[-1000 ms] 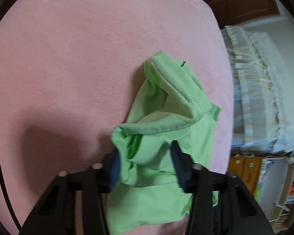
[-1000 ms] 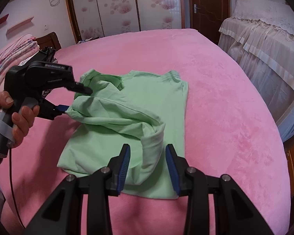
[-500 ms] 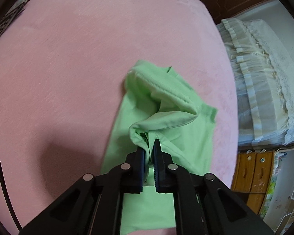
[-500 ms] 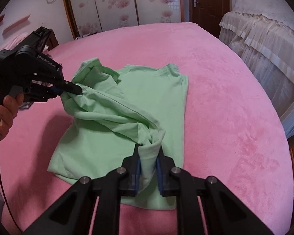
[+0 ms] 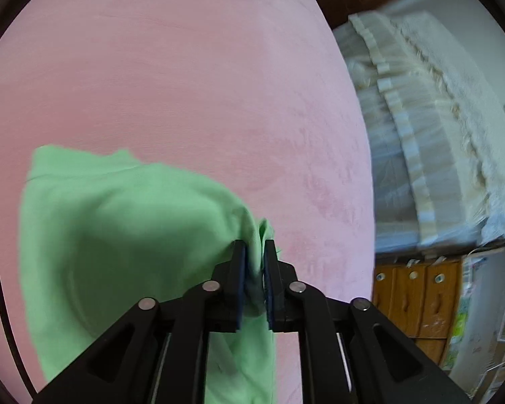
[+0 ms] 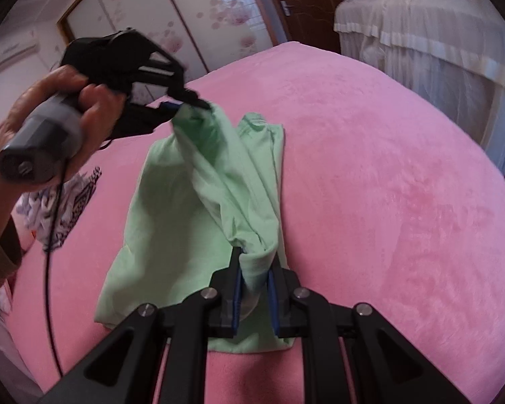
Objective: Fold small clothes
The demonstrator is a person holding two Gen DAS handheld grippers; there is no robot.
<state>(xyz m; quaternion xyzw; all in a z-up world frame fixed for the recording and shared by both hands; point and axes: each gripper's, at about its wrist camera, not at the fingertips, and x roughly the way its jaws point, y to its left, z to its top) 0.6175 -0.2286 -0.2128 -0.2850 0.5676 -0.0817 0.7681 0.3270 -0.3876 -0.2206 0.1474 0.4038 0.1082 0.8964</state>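
A light green shirt (image 5: 118, 235) lies on the pink bed cover (image 5: 185, 84), with its left side lifted and drawn over the rest. My left gripper (image 5: 255, 252) pinches a bunched fold of it; its jaws are opening slightly, with the cloth still pressed between the pads. From the right wrist, the left gripper (image 6: 188, 102) holds that fold raised above the shirt (image 6: 171, 229), gripped by a person's hand (image 6: 50, 111). My right gripper (image 6: 255, 266) is shut on a fold at the near hem, low over the pink cover (image 6: 387, 168).
A second bed with a cream lace cover (image 6: 437, 50) stands to the right, also seen from the left wrist as the cream cover (image 5: 421, 134). Wooden drawers (image 5: 417, 296) stand beyond it. A patterned pile of clothes (image 6: 67, 208) lies at the left edge. A black cable (image 6: 50, 252) hangs from the left gripper.
Both grippers closed on folds of the shirt. The left one then lifted its fold and carried it across the shirt toward the right side. The right gripper sank a little and rolled.
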